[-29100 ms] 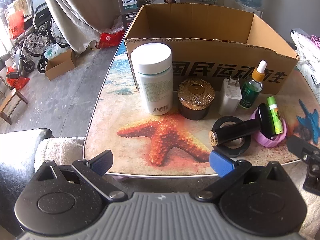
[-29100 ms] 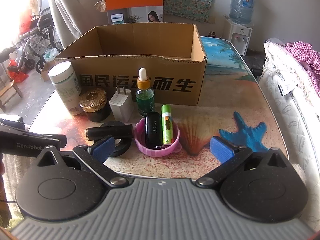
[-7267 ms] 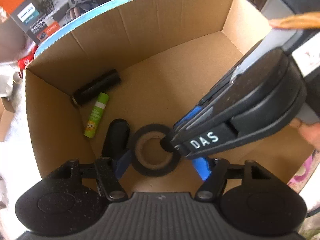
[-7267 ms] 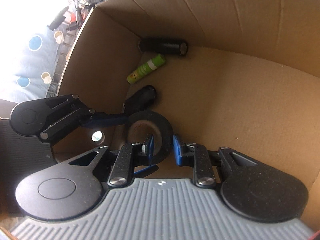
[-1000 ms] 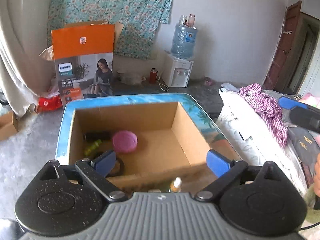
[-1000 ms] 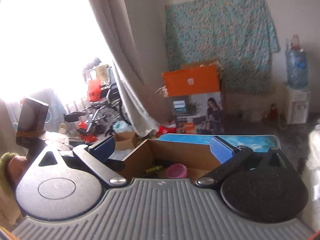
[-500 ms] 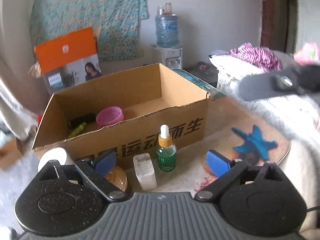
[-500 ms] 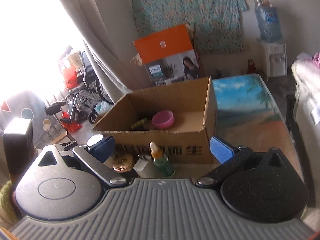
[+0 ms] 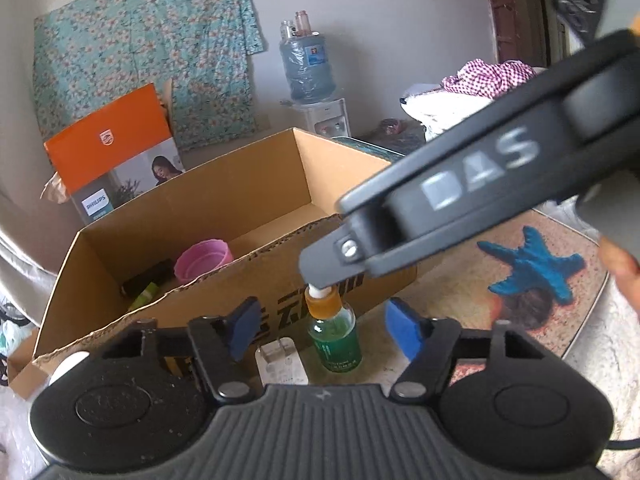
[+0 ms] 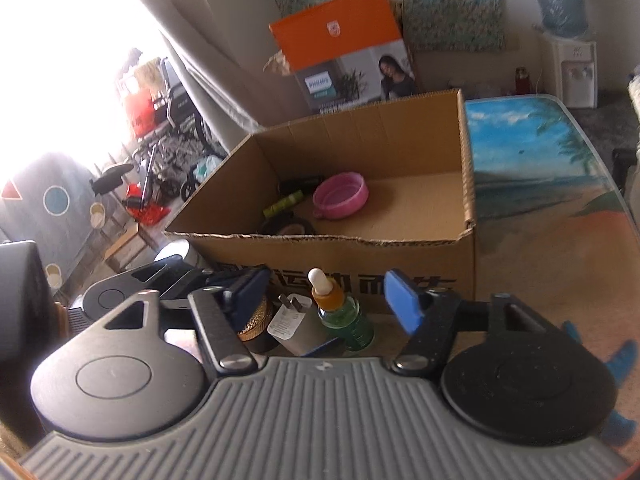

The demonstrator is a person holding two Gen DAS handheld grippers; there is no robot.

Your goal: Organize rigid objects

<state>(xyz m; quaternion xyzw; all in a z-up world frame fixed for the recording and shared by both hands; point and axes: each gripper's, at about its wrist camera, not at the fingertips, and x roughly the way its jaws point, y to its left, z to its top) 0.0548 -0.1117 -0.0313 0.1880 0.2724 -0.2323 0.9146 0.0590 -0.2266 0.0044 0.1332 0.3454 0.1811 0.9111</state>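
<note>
1. Both tools sit low at the near edge of the table. The left gripper [image 9: 322, 328] has its blue pads part-way apart and closing, with the green dropper bottle [image 9: 335, 334] framed between them but not touched. The right gripper [image 10: 328, 300] is likewise half-open and closing, and nothing is pinched between its pads either. Seen from the left wrist, the right tool's dark body crosses in from the right and reads "DAS" in pale letters.
2. Behind them, the table [image 10: 560, 216] carries a printed beach scene with a blue starfish [image 9: 532, 264] at the near right.
3. On it stands the cardboard box [image 10: 420, 256], open-topped, with bold black Chinese characters along its near wall, half hidden by the tools.
4. Beyond the box leans an orange carton [image 10: 340, 40] marked "PHILIPS", showing a woman's picture.
5. Inside the box, toward the left, lie a pink bowl [image 10: 341, 194], a black tape roll [image 10: 286, 227], a black cylinder [image 10: 300, 184] and a green tube [image 10: 284, 203].
6. In front of the box, left to right: a gold-lidded jar [image 10: 254, 322], a white charger plug [image 10: 296, 322], then the dropper bottle, upright with an orange collar; its label is too small to read.
</note>
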